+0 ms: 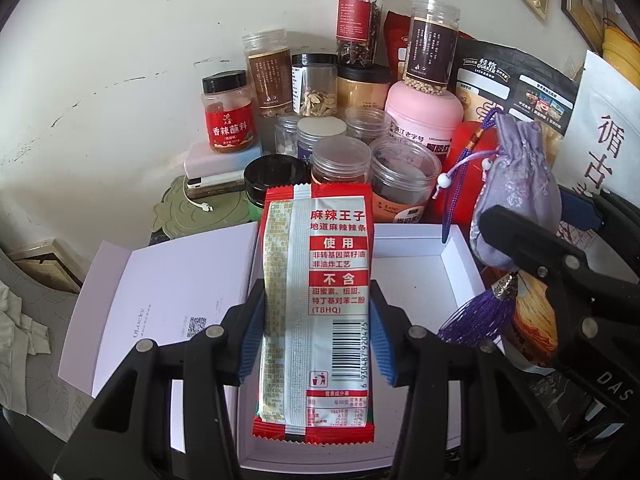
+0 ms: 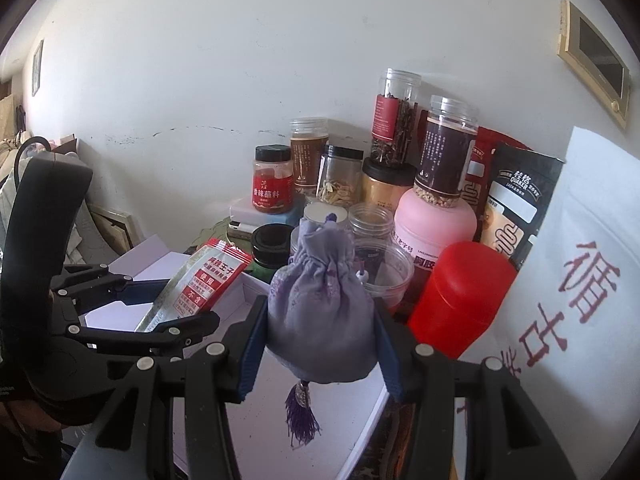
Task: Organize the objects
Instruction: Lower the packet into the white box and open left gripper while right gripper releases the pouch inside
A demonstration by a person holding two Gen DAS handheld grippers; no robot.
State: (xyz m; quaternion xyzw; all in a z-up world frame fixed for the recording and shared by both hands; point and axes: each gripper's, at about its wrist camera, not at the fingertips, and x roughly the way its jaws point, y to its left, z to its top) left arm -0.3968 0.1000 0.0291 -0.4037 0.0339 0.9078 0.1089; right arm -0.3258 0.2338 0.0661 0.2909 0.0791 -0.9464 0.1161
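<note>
A red and white snack packet (image 1: 320, 300) stands upright between the blue pads of my left gripper (image 1: 318, 320), which is shut on it. It hangs over an open white box (image 1: 416, 276). To the right, my right gripper (image 1: 552, 220) is shut on a purple drawstring pouch (image 1: 516, 184) with a tassel. In the right wrist view the pouch (image 2: 320, 312) sits squeezed between the pads of the right gripper (image 2: 320, 340), above the box (image 2: 272, 400). The left gripper (image 2: 160, 304) shows at the left with the packet (image 2: 200, 284).
The box's white lid (image 1: 160, 292) lies open to the left. Behind the box, several jars crowd against the wall, with a pink tub (image 1: 424, 108), a red canister (image 2: 460, 300), a black oat bag (image 1: 516, 84) and a white paper bag (image 2: 580, 260).
</note>
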